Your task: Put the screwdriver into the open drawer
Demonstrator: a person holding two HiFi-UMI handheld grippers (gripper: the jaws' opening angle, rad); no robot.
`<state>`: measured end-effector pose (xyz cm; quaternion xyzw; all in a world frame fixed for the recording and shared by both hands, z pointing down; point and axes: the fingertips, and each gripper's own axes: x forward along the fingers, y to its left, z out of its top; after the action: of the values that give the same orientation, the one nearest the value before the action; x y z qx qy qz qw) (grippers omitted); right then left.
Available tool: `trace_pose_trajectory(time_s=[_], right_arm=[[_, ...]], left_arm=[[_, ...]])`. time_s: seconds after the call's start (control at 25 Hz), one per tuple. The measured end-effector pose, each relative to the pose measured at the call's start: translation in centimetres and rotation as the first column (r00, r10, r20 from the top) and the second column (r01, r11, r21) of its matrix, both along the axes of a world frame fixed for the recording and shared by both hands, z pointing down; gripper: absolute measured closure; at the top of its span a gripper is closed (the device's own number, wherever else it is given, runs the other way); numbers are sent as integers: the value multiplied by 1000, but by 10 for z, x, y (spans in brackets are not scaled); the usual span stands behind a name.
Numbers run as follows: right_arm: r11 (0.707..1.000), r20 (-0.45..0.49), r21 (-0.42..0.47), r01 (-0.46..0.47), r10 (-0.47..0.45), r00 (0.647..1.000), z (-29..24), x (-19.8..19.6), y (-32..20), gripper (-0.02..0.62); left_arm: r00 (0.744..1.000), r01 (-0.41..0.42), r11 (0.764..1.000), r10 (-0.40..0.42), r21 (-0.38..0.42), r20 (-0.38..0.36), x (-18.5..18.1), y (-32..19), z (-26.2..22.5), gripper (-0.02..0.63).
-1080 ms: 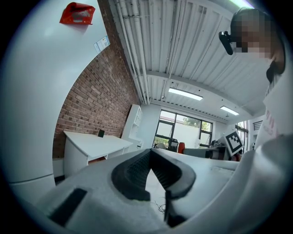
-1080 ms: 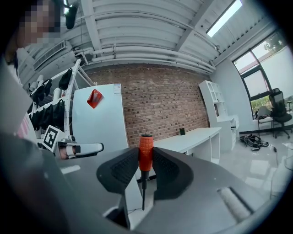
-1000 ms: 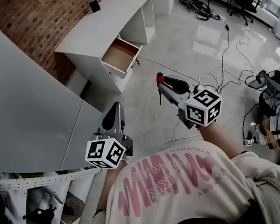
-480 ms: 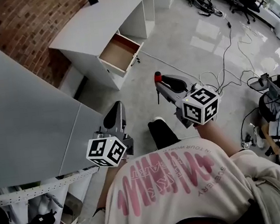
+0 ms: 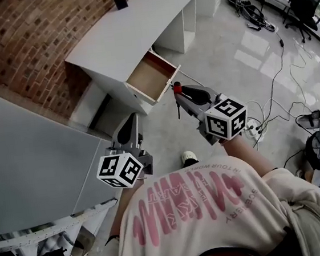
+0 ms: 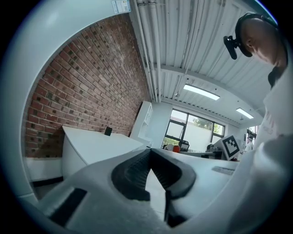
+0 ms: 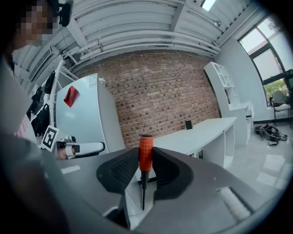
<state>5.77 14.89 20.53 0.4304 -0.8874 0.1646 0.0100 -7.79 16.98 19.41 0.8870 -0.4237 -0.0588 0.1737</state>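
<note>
— Start at the left: what is that hand carrying?
— The left gripper has its pads meeting at the tips, with nothing between them. It hangs near the edge of a pale cabinet.
— And the screwdriver?
— The screwdriver is clamped upright in the right gripper. A stubby orange-red handle with a gridded grip sits between the pads, and a thin dark shaft drops below it. In the head view it shows just beside the front corner of the drawer.
— How do the edges lie?
— A brick wall is at the left, with the white counter against it. A small dark object stands near the counter's far end. The drawer is pulled out from the counter's near side, brown bottom showing and white front turned toward the right gripper.
— Room to move?
— Open glossy floor lies to the right of the counter. Cables trail across it farther right.
</note>
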Motion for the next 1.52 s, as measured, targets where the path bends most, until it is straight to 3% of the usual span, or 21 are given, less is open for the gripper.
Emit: trace_pose_trajectory(time_s=[0.28,0.56,0.76,1.04,1.28,1.52], right_arm=[[999,8,44,18,-19,1000,-17,12,-91,491],[998,18,56,34,-35,999,-15,34,-144,491],[999,30,-3,42,-42,999,14,44,-170,491],[992,28,-118,38,-35,999,63,39,-191,491],[973,48,-232,11,0,999,104,30,-219,491],[944,39,-329,0,14,999,150,20,-262,491]], left_arm=[[1000,19,999,-19,34,-9,16,-87,-9,601],[998,59,998,-58,18,-15,28,-145,1,601],[999,49,999,-49,-19,6,41,-167,22,601],[998,61,992,-57,-108,38,32,-186,57,601],[997,66,981,-59,-181,45,13,-209,93,601],[994,101,970,-92,-221,54,-14,-265,123,601]])
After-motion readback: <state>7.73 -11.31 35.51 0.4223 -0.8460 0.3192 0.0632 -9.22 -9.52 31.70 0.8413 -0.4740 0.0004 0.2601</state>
